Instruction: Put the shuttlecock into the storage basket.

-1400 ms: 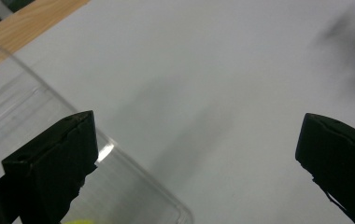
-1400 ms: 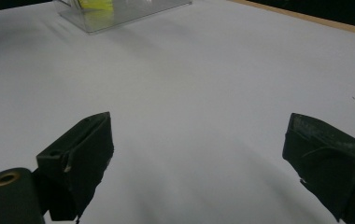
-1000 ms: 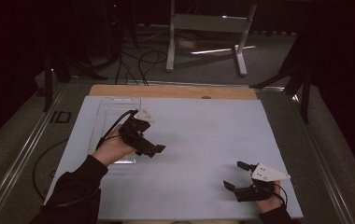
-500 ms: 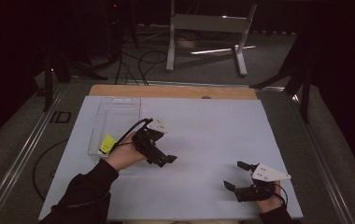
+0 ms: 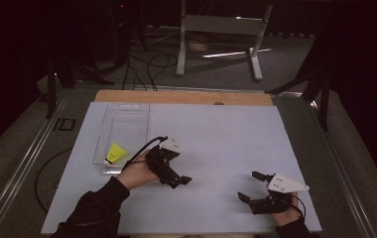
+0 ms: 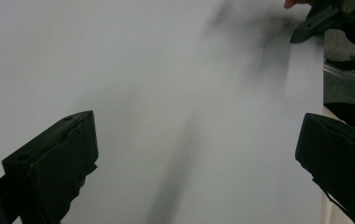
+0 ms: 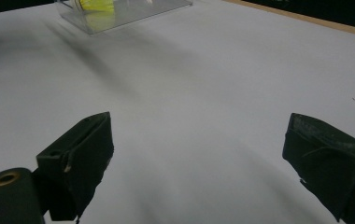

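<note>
The yellow shuttlecock (image 5: 116, 153) is noted lying in the near end of the clear tray (image 5: 127, 110), just beside the left gripper (image 5: 180, 181), whose empty jaws stand apart, pointing away from it, as the right gripper's (image 5: 250, 187).

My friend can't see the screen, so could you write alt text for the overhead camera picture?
Seen from above, a person's two hands each hold a black two-jaw gripper, left and right, both open, above a white sheet covering the table. At the left, a clear plastic tray holds a small yellow object.
</note>
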Demonstrator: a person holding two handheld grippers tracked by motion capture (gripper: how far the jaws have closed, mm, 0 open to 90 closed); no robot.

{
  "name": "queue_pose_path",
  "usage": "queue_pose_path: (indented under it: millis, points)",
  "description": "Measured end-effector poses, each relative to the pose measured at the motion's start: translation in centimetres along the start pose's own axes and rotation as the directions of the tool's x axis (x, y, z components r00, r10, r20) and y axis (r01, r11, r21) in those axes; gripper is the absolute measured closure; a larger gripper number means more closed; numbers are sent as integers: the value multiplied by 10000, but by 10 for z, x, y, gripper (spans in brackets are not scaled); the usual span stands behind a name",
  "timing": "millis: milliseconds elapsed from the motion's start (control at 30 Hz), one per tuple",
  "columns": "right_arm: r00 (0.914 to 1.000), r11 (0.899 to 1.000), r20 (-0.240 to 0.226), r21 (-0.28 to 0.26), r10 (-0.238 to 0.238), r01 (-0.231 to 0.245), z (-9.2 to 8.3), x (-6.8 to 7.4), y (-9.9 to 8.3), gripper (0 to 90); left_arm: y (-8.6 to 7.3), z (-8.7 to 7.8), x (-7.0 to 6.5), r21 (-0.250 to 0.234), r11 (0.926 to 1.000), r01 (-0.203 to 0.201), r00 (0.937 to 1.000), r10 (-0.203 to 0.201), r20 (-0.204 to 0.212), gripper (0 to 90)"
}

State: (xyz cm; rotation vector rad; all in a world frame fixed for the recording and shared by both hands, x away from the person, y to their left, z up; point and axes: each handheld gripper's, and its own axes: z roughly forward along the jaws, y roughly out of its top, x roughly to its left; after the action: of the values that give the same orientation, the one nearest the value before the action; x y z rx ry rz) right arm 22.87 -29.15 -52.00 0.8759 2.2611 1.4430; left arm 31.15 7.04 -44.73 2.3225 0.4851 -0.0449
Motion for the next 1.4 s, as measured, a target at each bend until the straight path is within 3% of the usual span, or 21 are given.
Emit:
queue_pose_path:
  millis: [467,667,1000,1400]
  points:
    - [10000,10000,0,16,18,-18,-1,0,0,88,-22,10,-13,-99,9999,16,9992,-12,388,1]
    - [10000,10000,-19,15,12,-12,-1,0,0,88,-37,9,-17,-267,9995,157,9993,-148,336,1]
    - [10000,10000,-33,68,-22,22,0,1,0,87,-71,0,-20,28,9980,629,9980,-629,88,1]
    - [10000,9999,-36,99,-22,22,0,1,1,88,-103,-16,-19,-34,9941,1082,9940,-1082,-125,1]
